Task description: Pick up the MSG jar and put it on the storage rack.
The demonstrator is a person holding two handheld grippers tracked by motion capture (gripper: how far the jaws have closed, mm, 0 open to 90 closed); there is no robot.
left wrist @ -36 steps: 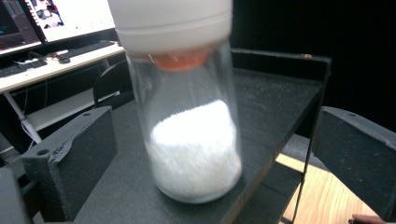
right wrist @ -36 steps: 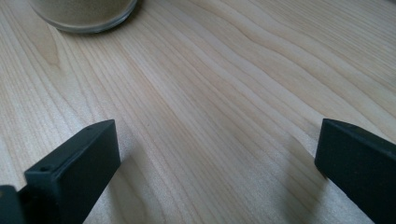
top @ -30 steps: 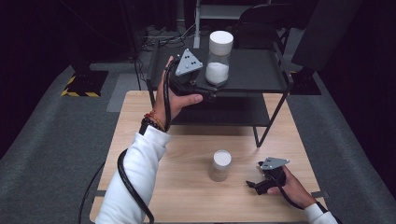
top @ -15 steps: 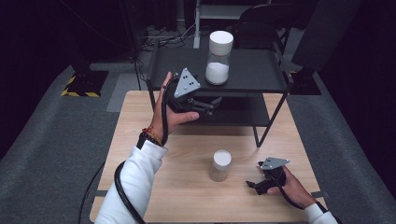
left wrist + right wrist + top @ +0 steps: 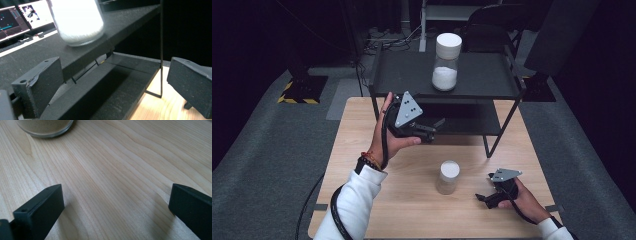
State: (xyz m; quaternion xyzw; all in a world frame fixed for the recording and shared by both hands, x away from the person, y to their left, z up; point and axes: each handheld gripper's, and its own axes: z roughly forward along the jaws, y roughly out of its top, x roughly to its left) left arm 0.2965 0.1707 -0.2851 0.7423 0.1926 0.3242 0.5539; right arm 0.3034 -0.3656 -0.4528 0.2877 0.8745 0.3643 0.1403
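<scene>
- Left gripper (image 5: 436,129): held in the air in front of the black rack (image 5: 482,75), at the worktop's far edge, left of centre. Jaws point toward the rack's lower shelf. Spread wide, nothing between them.
- Left gripper view: both jaws stand far apart at the lower corners; the top shelf's front edge runs across between them, lower shelf beneath it.
- Tall jar (image 5: 446,61): white lid, white powder filling roughly the lower part. Stands upright on the rack's top shelf, near the shelf's middle, well apart from the left gripper. In the left gripper view its base (image 5: 77,21) sits close to the shelf's front edge, blurred and overexposed.
- Short jar (image 5: 447,177): white lid, pale contents, upright on the worktop (image 5: 362,130), right of centre, toward the near edge.
- Right gripper (image 5: 482,196): low at the worktop's near right corner, held by the right hand (image 5: 522,200), jaws pointing left toward the short jar. Wide, holding nothing.
- Right gripper view: jaws wide apart over bare wood grain; the short jar's base (image 5: 45,127) is at the top left, apart from both jaws.
</scene>
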